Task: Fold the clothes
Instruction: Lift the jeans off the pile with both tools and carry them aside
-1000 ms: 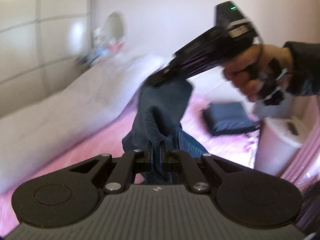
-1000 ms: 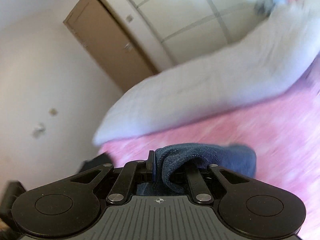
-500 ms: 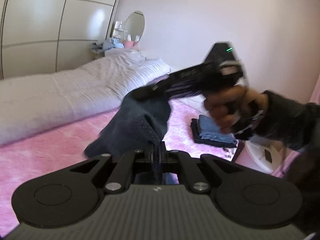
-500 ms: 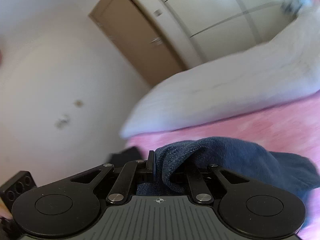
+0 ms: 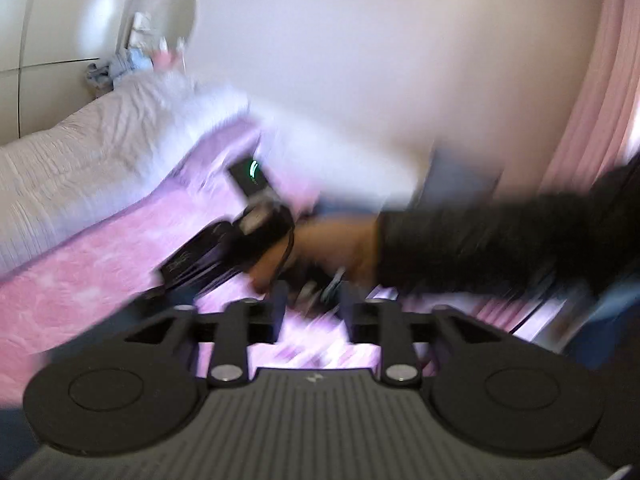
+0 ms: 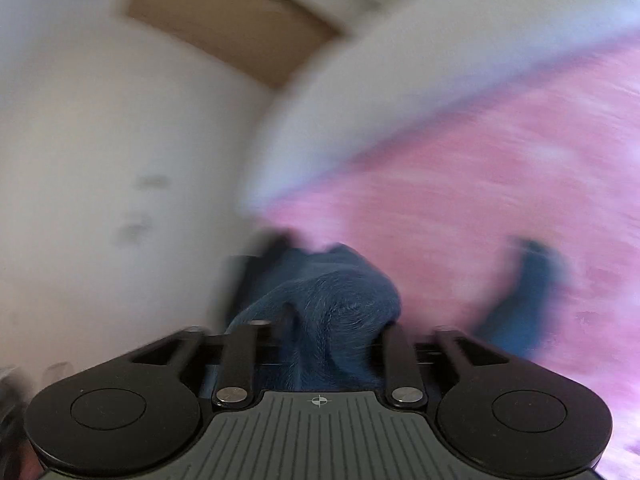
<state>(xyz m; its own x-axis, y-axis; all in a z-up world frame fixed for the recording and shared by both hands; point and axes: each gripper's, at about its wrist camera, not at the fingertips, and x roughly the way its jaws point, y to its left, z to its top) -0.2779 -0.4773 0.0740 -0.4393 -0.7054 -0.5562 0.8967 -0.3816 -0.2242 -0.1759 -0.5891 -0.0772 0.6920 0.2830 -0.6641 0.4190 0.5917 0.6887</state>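
In the right wrist view, a bunch of the dark blue denim garment point(image 6: 340, 304) lies between the parted fingers of my right gripper point(image 6: 339, 326). Its jaws are opening and the pads do not seem to press the cloth. Another blurred part of the garment point(image 6: 524, 292) lies on the pink bedspread point(image 6: 460, 200) to the right. In the left wrist view, my left gripper point(image 5: 314, 300) has its jaws opening, with only the pink bedspread point(image 5: 92, 280) showing between them. The right gripper point(image 5: 224, 248), held by a hand point(image 5: 332, 248) in a dark sleeve, crosses just beyond my left fingertips.
A rolled white duvet point(image 5: 80, 152) runs along the bed's far side, below white wardrobe doors point(image 5: 52, 40) and a mirror point(image 5: 180, 12). A blurred blue-grey shape point(image 5: 456, 176) sits further back on the bed. Pink curtains point(image 5: 592, 100) hang at the right. A brown door point(image 6: 224, 28) is in the wall.
My left gripper has let go of the denim and its jaws have parted. My right gripper has dropped towards the bed with the cloth, and its jaws have widened.
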